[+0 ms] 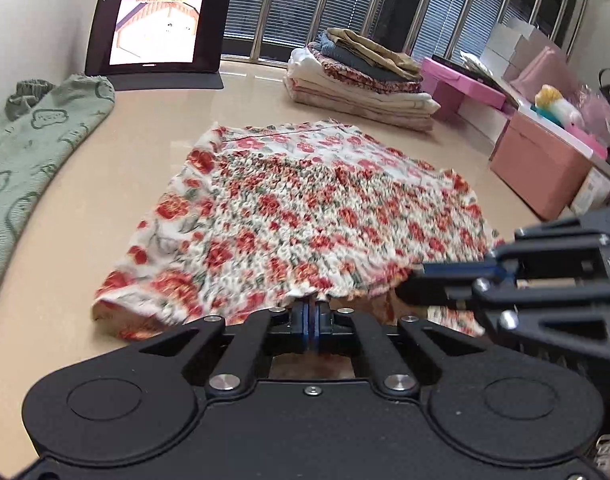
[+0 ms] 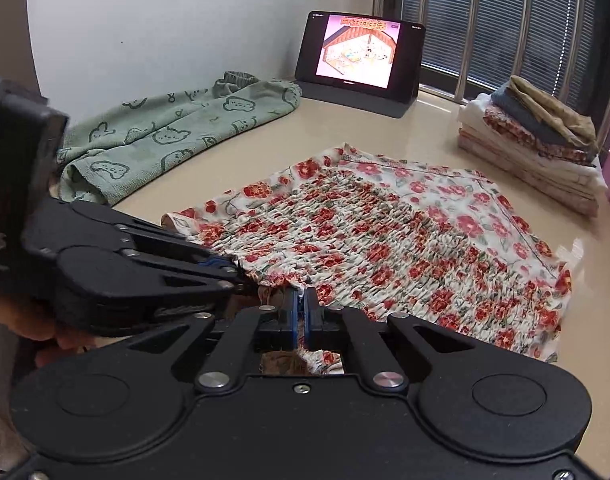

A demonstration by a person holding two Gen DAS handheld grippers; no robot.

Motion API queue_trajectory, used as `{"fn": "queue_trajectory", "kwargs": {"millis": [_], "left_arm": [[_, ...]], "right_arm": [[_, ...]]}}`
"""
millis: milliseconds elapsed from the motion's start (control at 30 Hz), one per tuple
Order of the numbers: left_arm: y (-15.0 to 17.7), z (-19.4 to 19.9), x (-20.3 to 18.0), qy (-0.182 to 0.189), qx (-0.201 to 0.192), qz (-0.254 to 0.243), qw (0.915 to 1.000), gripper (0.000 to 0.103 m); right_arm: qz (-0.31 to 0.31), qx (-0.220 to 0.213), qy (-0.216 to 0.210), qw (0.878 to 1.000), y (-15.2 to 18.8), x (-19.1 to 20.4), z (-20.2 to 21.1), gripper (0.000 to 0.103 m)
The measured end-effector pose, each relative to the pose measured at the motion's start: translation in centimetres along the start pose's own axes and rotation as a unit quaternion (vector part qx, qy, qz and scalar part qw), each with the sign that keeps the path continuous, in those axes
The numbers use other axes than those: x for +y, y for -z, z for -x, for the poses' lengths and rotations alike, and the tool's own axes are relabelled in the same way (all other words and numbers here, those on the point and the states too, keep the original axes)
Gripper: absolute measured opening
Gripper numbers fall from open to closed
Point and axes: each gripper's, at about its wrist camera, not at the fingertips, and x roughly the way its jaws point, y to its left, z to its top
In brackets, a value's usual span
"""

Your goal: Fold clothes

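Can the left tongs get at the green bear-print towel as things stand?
Probably not yet: the left tongs are shut on the floral garment hem. The green towel lies to their left across bare table, unobstructed once they let go.

Floral garment [image 1: 289,216]: white cloth, red flower print, shirred middle panel, stitched hem at far edge. Spread mostly flat on beige counter [image 1: 105,184]; near edge lifted, pinched between closed fingers of both grippers.
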Motion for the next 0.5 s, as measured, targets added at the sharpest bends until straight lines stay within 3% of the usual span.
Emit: {"fn": "queue_trajectory", "kwargs": {"millis": [167,233,267,300,500], "left_arm": [[0.4,0.9,0.3,0.02,0.006,0.005,0.9998,0.006],[0.5,1.0,0.5,0.032,0.008,0.011,0.9994,0.028],[0.5,1.1,0.5,0.039,0.008,0.013,0.9991,0.057],[0.6,1.2,0.6,0.045,0.009,0.016,0.9988,0.073],[0.8,1.7,0.9,0.081,0.013,0.032,0.9961,0.072]], "right_arm": [[0.004,0.003,-0.001,1.0,0.1,0.0,-0.2,0.002],[0.005,0.005,-0.002,1.0,0.1,0.0,-0.2,0.002],[0.004,0.007,-0.002,1.0,0.1,-0.1,-0.2,0.002],[0.003,0.009,-0.004,1.0,0.1,-0.1,-0.2,0.002],[-0.003,0.021,-0.013,1.0,-0.3,-0.6,-0.2,0.002]]}}
